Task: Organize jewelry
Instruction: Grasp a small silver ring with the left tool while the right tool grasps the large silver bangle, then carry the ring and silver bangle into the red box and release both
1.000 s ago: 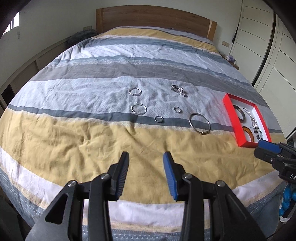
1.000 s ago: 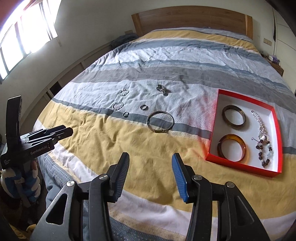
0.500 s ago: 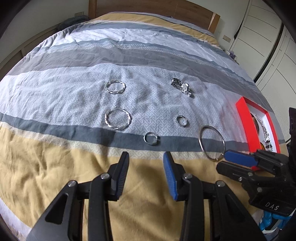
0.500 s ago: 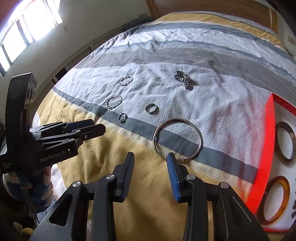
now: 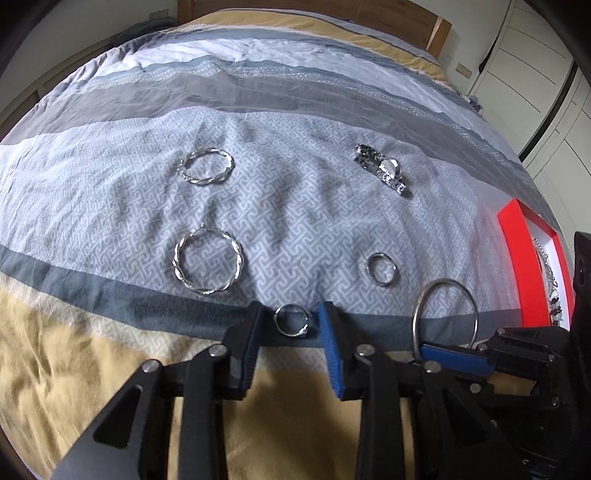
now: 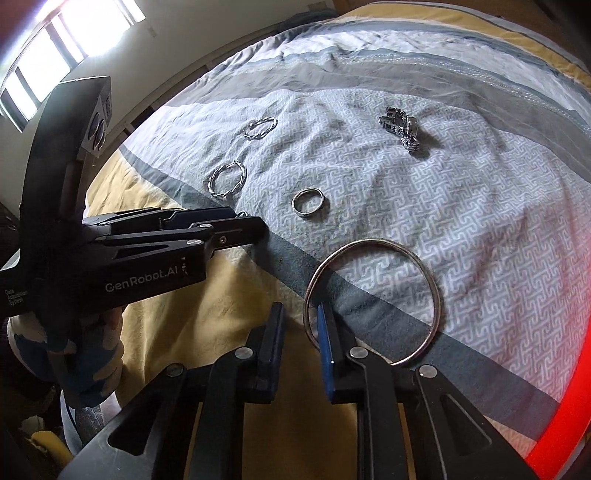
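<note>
Silver jewelry lies on the striped bed cover. My left gripper [image 5: 290, 325] is open, low over the cover, with a small silver ring [image 5: 292, 320] between its fingertips. My right gripper [image 6: 300, 319] is open at the near left rim of a large silver bangle [image 6: 373, 299], the rim passing between its fingers; it also shows in the left wrist view [image 5: 445, 317]. Farther off lie a second small ring [image 5: 382, 268], two twisted hoops [image 5: 208, 266] [image 5: 207, 166] and a crumpled chain piece [image 5: 382, 168]. The red tray [image 5: 517, 251] is at the right.
The bed cover [image 5: 295, 110] has grey, white and yellow stripes and soft wrinkles. A wooden headboard [image 5: 406, 18] stands at the far end. White wardrobe doors [image 5: 535, 74] line the right side. A bright window [image 6: 55, 55] is on the left wall.
Both grippers have moved forward and down to the cover. The left now brackets the small ring; the right has reached the bangle's rim and narrowed its opening.
</note>
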The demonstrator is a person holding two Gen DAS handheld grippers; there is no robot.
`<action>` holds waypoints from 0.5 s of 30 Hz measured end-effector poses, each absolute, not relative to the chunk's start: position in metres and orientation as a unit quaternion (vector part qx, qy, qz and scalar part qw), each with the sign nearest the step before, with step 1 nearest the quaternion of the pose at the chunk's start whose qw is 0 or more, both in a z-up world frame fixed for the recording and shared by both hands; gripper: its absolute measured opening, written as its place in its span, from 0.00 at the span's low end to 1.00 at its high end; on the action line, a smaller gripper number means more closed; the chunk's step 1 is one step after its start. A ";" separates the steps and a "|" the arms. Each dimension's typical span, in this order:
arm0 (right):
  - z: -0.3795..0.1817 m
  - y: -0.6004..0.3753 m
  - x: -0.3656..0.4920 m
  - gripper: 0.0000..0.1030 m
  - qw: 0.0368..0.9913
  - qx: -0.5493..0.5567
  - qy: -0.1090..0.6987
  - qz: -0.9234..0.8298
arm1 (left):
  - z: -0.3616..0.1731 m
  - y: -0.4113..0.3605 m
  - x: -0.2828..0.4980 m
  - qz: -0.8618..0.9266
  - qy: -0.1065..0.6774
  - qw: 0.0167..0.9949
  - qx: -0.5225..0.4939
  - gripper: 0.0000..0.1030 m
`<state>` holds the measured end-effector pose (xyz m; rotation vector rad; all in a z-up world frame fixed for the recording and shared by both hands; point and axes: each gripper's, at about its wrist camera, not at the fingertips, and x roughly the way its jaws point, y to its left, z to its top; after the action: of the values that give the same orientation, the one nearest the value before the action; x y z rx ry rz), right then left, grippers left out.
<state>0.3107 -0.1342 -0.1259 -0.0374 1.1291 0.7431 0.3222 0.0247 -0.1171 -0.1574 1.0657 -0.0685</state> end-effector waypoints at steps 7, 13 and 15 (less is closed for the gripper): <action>-0.124 -0.143 0.305 0.04 0.785 0.021 0.515 0.344 | -0.107 0.020 0.312 -0.035 0.502 0.862 -0.062 0.18; -0.098 -0.162 0.277 0.04 0.795 0.066 0.493 0.348 | -0.080 0.022 0.287 -0.036 0.488 0.870 -0.065 0.18; -0.087 -0.168 0.265 0.04 0.798 0.078 0.484 0.349 | -0.069 0.023 0.277 -0.036 0.483 0.872 -0.065 0.18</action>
<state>0.2653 -0.1681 -0.0866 0.1675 1.0395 0.7494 0.2770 0.0233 -0.0693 -0.1356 1.0094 -0.0752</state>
